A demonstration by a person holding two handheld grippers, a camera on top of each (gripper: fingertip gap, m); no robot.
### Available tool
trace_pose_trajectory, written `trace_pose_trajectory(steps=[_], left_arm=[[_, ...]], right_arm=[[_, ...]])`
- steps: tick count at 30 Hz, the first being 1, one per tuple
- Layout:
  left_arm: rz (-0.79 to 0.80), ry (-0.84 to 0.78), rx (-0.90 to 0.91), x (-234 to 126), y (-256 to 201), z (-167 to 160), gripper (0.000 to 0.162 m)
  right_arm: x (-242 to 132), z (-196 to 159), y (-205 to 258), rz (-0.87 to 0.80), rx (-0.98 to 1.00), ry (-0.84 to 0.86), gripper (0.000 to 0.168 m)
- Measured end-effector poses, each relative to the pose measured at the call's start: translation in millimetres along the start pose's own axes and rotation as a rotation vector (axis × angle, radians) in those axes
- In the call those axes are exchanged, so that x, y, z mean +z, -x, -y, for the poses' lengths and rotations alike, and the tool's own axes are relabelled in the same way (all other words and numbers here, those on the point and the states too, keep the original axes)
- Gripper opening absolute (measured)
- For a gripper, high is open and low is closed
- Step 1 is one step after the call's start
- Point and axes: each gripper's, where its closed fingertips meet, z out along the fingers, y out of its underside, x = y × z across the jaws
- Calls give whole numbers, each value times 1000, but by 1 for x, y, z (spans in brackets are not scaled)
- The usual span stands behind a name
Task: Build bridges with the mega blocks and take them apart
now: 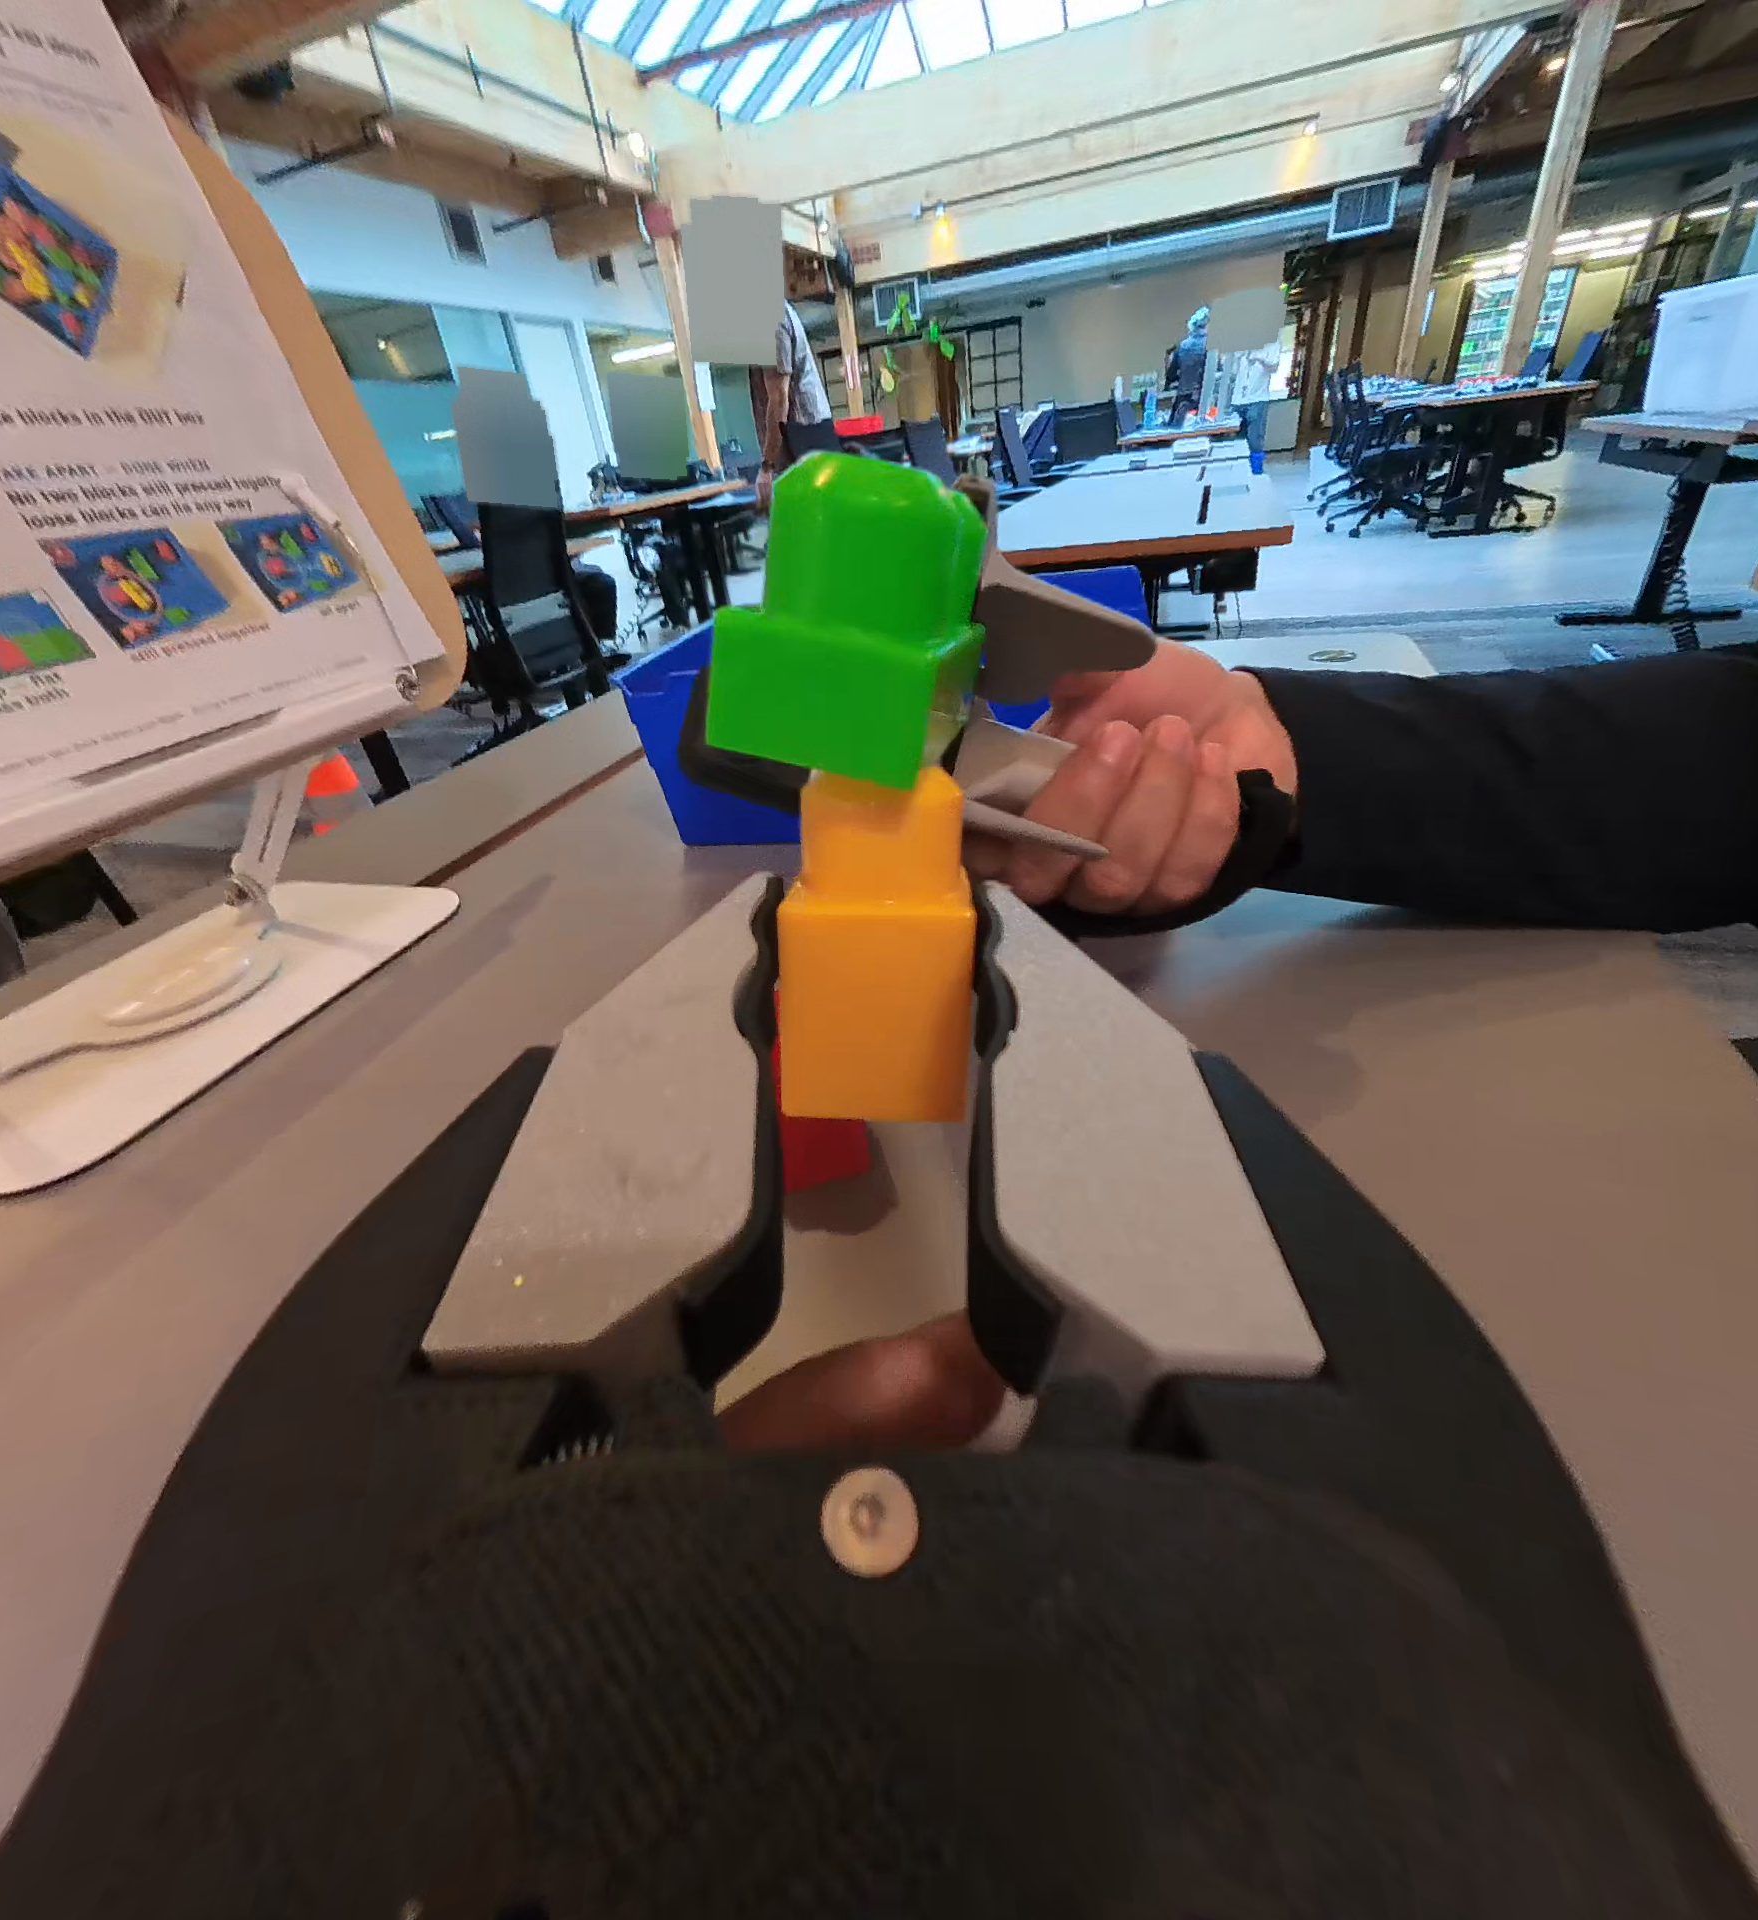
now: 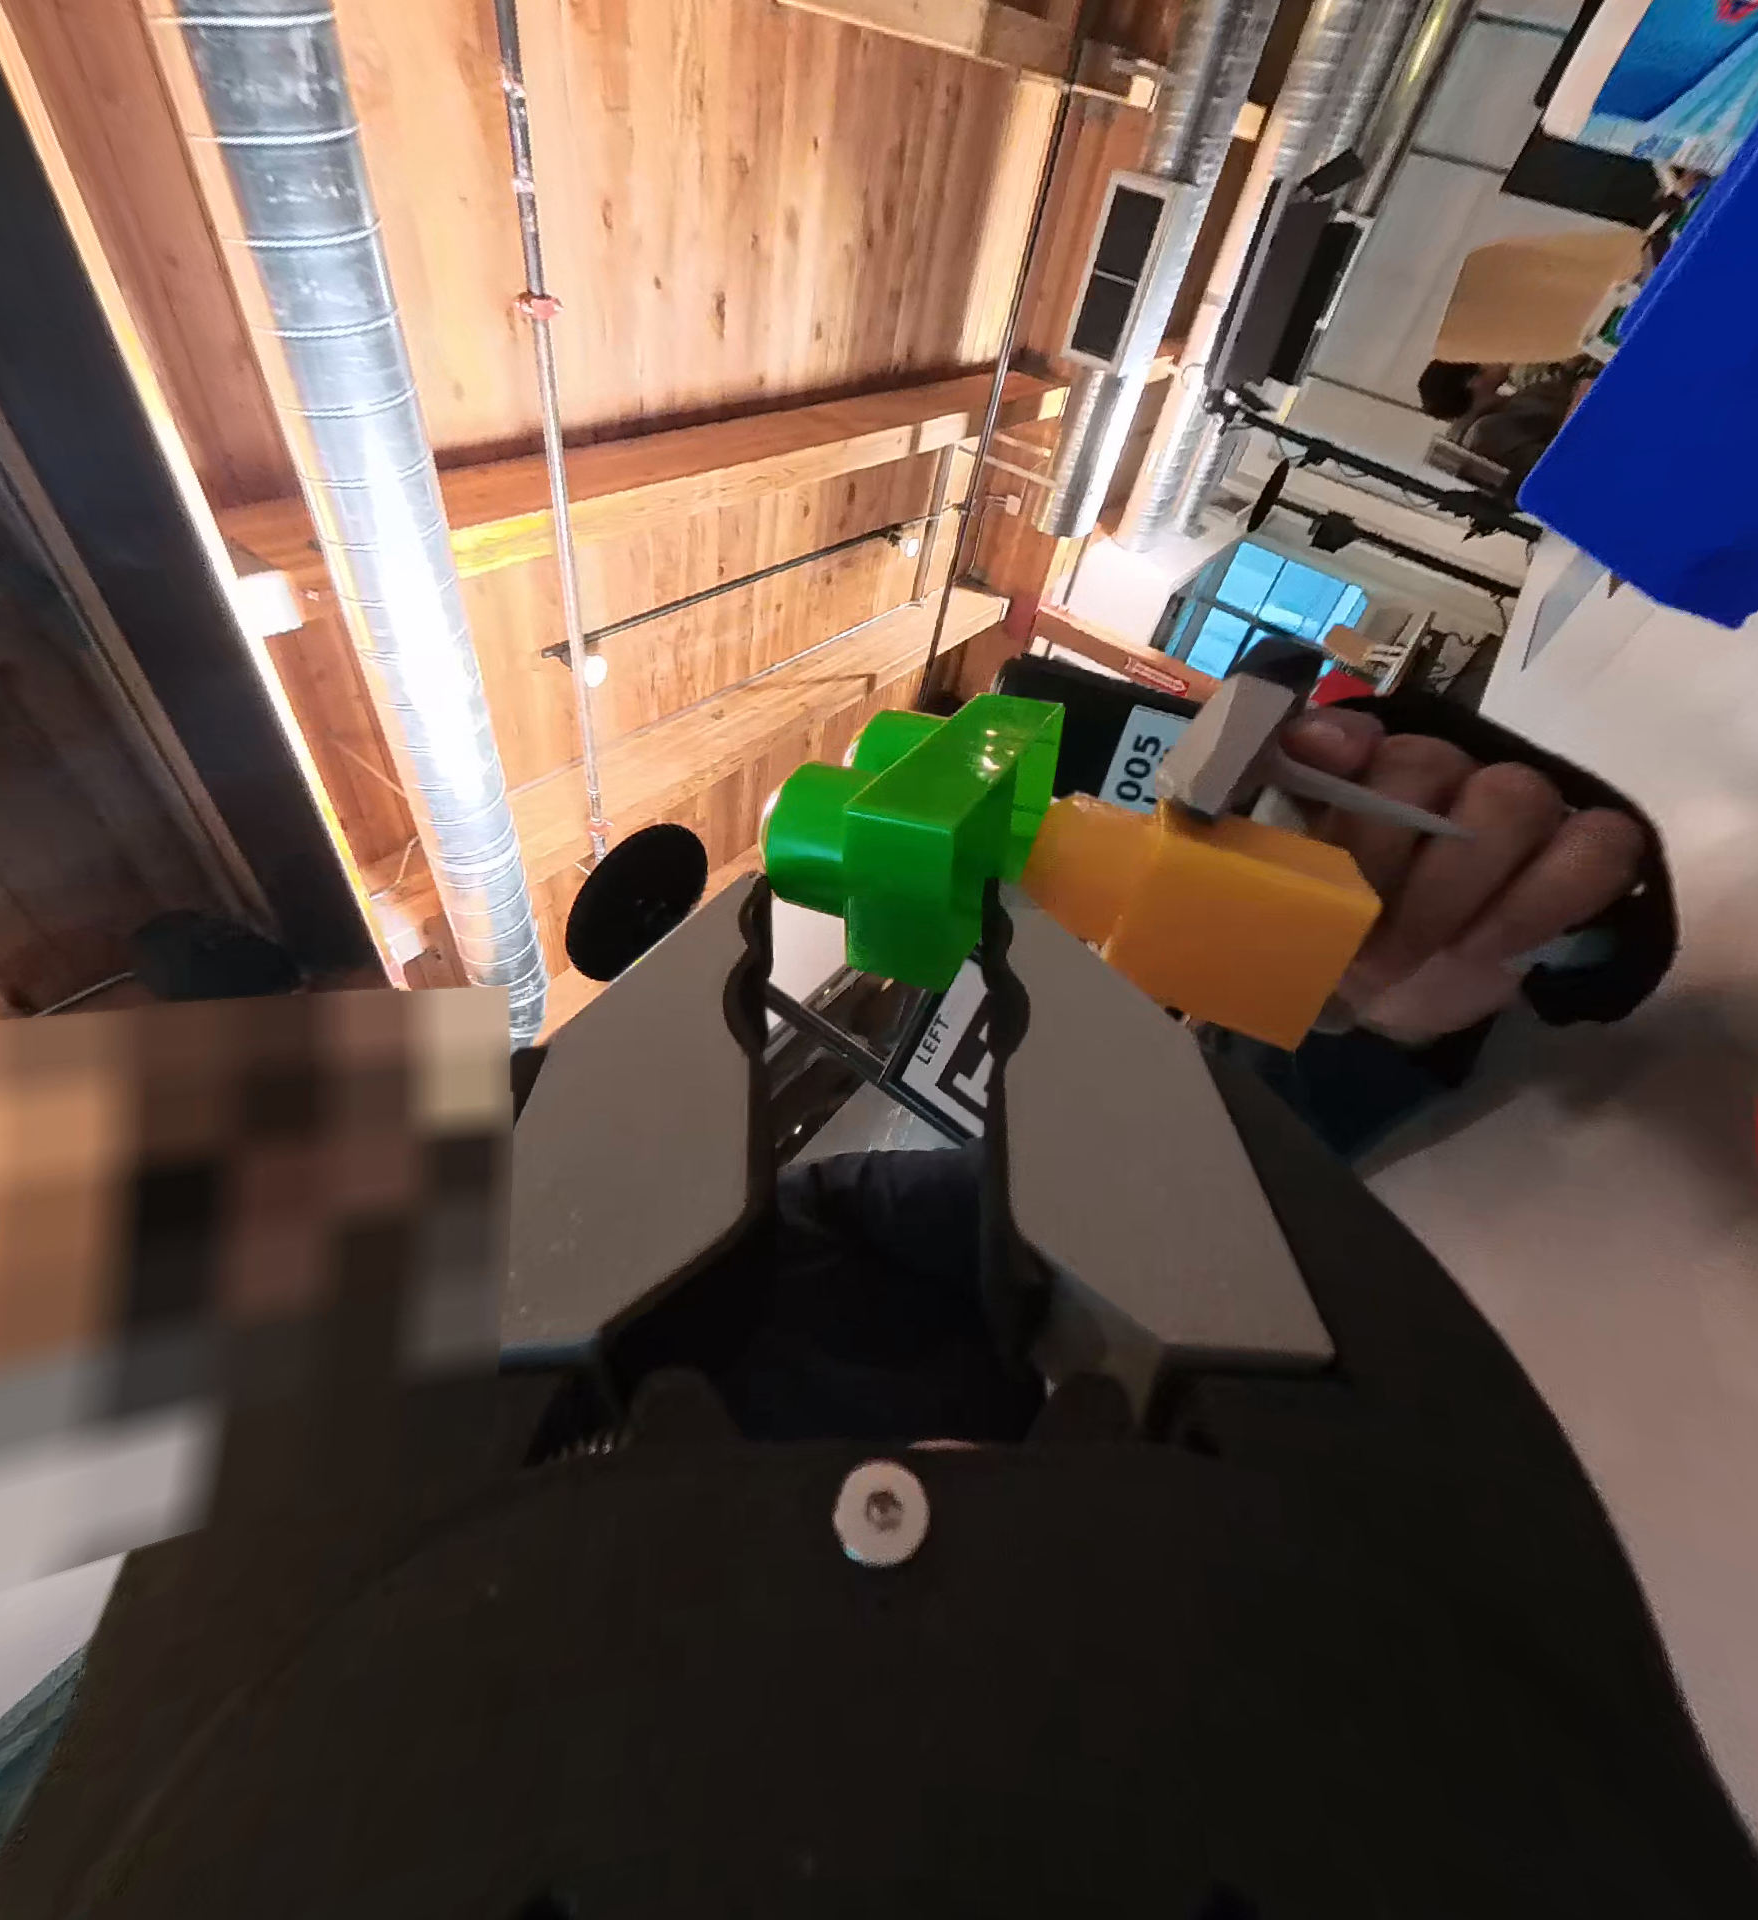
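Left gripper (image 1: 875, 977): jaws clamped on orange block (image 1: 873, 997), held above desk (image 1: 1374, 1091). Right gripper (image 2: 880, 925): jaws clamped on green block (image 2: 906, 852), stacked askew on orange stud. Red block (image 1: 823, 1148) mostly hidden behind orange. Blue bin (image 1: 709, 748) partly blocked.

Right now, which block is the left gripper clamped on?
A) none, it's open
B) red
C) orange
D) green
C: in the left wrist view the left gripper pinches the orange block between its fingers, while the right gripper holds the green block stacked on top.
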Motion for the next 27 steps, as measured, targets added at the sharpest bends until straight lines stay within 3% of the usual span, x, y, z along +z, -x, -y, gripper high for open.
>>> trace_pose_trajectory(steps=[5, 13, 20, 27], left_arm=[[-1, 21, 10, -5, 0, -12, 33], [-28, -9, 30, -7, -10, -3, 33], [-28, 18, 12, -7, -8, -11, 33], [17, 75, -38, -16, 6, -20, 33]], right_arm=[[1, -4, -12, -71, -8, 21, 38], [3, -6, -7, -54, -7, 35, 36], [-1, -6, -23, -170, -72, 38, 2], [-16, -2, -31, -390, -220, 94, 0]])
